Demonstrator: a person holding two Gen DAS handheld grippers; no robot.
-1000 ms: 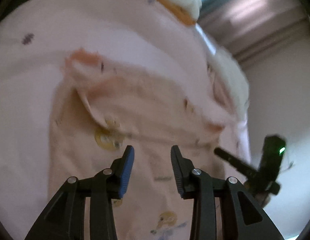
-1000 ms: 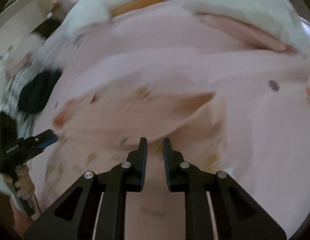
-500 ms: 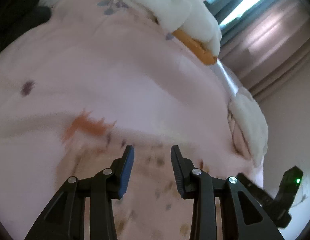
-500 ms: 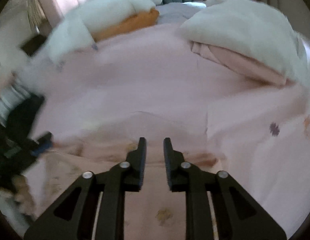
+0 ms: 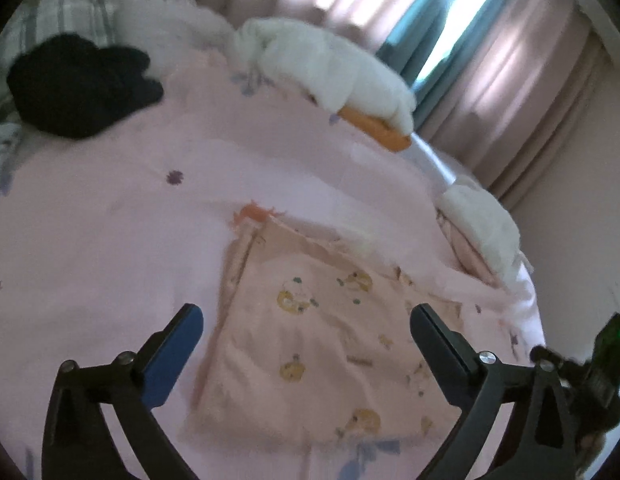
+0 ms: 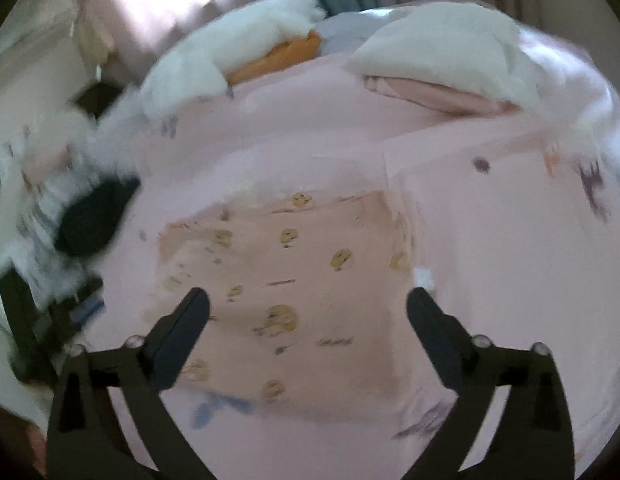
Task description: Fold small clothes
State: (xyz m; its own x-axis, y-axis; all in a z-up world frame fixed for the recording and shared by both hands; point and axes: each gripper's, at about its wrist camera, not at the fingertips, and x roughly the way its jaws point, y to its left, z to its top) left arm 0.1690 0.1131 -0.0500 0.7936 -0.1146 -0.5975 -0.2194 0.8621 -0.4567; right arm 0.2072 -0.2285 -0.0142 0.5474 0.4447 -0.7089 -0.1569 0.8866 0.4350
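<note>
A small peach garment (image 5: 322, 332) printed with yellow figures lies folded into a flat rectangle on the pink bed cover (image 5: 130, 200). The same garment (image 6: 294, 280) fills the middle of the right wrist view. My left gripper (image 5: 306, 320) hovers above it, its jaws opening wide with nothing between the pads. My right gripper (image 6: 308, 308) is likewise above the cloth, jaws opening wide and holding nothing. The right gripper's body (image 5: 590, 364) shows at the lower right edge of the left wrist view.
A dark garment (image 5: 82, 84) lies at the back left of the bed. White fluffy bedding over an orange cloth (image 5: 374, 124) sits at the far side, another white and pink pile (image 6: 442, 64) beside it. Pink curtains (image 5: 510, 60) hang behind the bed.
Both grippers have gone from nearly shut to wide apart and have drawn up and back from the garment. The garment now lies flat as a folded rectangle.
</note>
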